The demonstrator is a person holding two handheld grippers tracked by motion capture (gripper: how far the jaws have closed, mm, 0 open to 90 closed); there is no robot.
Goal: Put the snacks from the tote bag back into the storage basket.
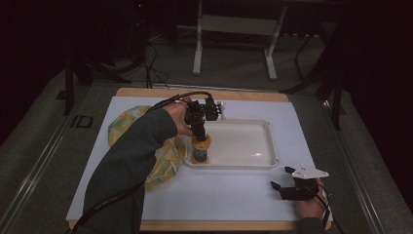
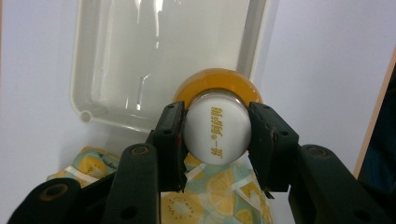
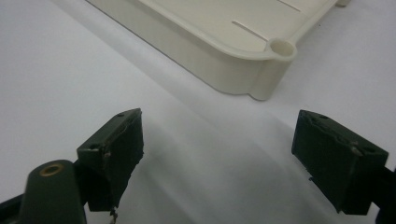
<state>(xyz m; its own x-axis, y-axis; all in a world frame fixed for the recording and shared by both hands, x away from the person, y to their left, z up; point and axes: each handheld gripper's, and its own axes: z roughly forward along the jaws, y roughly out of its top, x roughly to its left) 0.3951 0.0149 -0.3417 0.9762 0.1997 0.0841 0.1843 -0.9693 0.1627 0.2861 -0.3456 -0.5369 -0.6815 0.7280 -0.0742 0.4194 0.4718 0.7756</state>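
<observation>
Left gripper [image 1: 199,127] pinching the bottle [image 1: 200,148] by its white cap [image 2: 217,128], upright at the tray's [image 1: 253,163] near-left corner.

The step in hand looks like setting the bottle into the tray; its base seems at or just above the tray floor, and I cannot tell whether it touches. Next the jaws would need to part and lift straight up, clear of the cap. The right gripper [image 1: 292,187] rests spread wide on the white table [image 1: 224,195], just beside the tray. A fruit-print cloth [image 1: 168,156] lies left of the tray.
</observation>
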